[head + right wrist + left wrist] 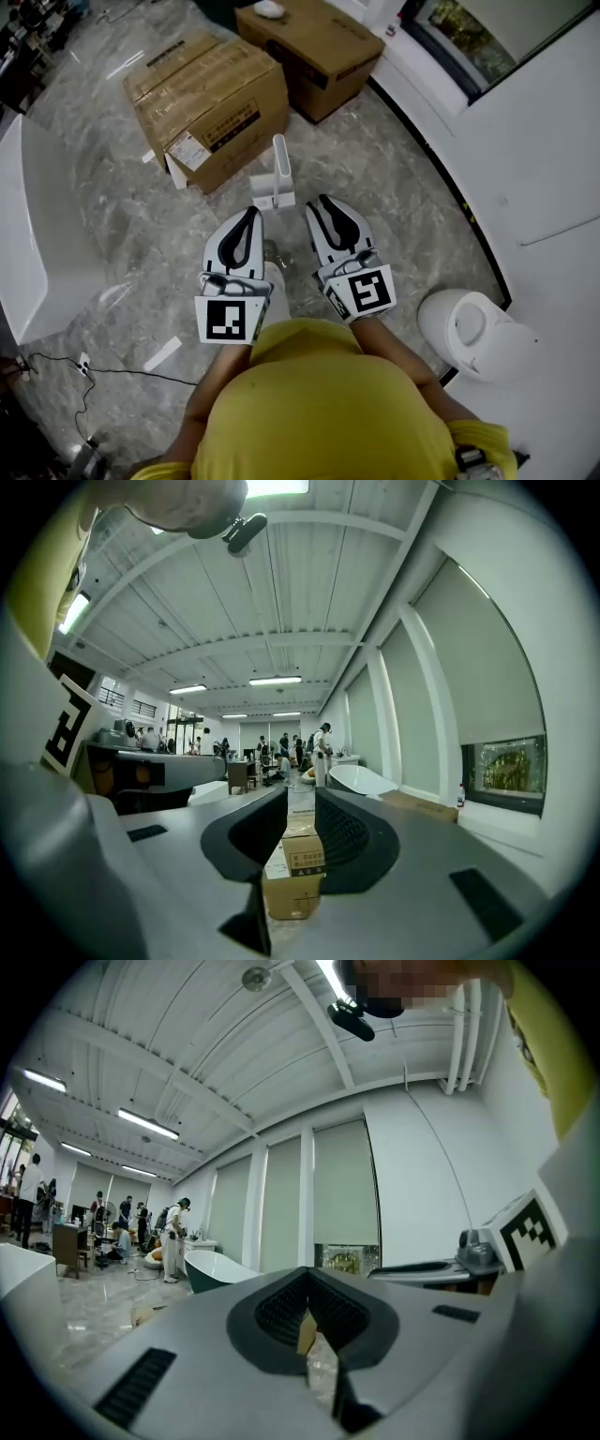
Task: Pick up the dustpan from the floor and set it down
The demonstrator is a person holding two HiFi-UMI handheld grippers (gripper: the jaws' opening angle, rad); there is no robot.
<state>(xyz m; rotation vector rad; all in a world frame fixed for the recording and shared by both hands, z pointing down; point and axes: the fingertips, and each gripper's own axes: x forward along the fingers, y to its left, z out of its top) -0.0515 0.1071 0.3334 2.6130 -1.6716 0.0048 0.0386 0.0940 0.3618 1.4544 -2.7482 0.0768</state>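
Dustpan stands on the floor, middle of the frame, beside a box. Left gripper fingers are closed; right gripper fingers are a little apart, empty. Such a small gap may knock the thin handle over.

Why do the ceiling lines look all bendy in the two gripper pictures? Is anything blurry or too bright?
Left gripper view: the wide lens curves the ceiling beams and leaves black corners. Right gripper view: the same bending, and the ceiling lamp glares plain white. Head view: mostly sharp, a soft shine on the marble floor, and the dustpan looks crisp.
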